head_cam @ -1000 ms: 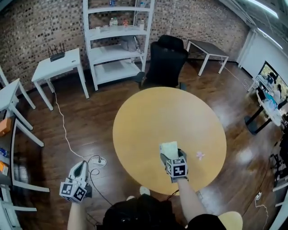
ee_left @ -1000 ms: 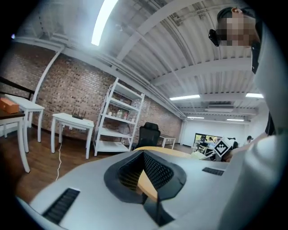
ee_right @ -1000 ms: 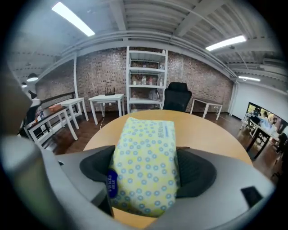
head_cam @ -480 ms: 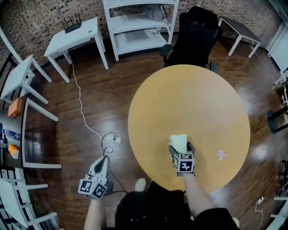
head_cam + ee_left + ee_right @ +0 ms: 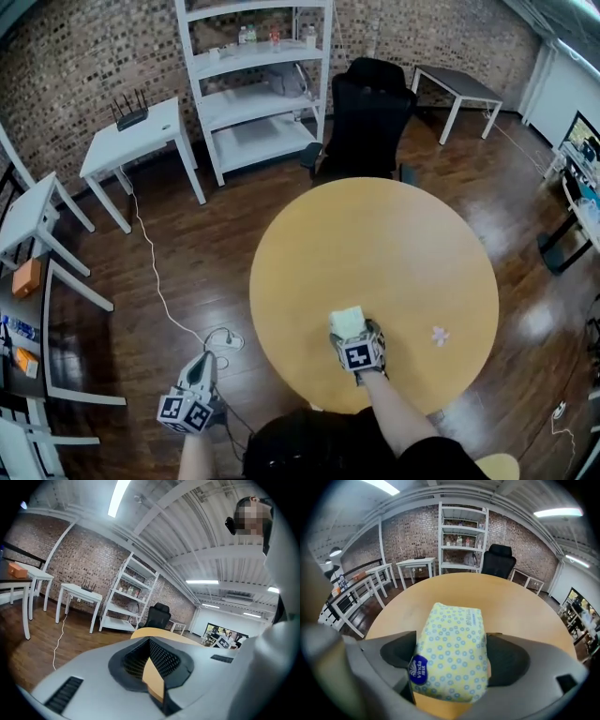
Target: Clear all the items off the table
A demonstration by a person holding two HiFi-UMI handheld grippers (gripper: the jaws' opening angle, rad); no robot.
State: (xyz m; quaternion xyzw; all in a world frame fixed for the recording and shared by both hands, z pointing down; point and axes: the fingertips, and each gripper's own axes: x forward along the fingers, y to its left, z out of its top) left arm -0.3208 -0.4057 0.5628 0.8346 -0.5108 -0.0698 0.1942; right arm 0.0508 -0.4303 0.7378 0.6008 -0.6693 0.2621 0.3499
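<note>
A pale yellow pack of tissues point(image 5: 347, 321) with blue rings lies on the round wooden table point(image 5: 375, 234) near its front edge. My right gripper point(image 5: 350, 330) reaches around it, its jaws opening. In the right gripper view the pack point(image 5: 452, 648) fills the space between the two dark pads, and I see no firm squeeze on it. A small pink scrap point(image 5: 439, 335) lies on the table to the right. My left gripper point(image 5: 199, 373) hangs low over the floor, left of the table, with nothing in it. In its own view the left gripper point(image 5: 151, 663) is shut.
A black office chair point(image 5: 370, 112) stands behind the table. White shelving point(image 5: 262, 84) and a small white table point(image 5: 131, 136) stand along the brick wall. A white cable point(image 5: 220, 339) runs across the wooden floor by the left gripper. More white furniture lines the left edge.
The head view has swung, so the whole room shifts in frame. The right gripper stays at the tissue pack near the table's front edge. The left gripper stays low on the left.
</note>
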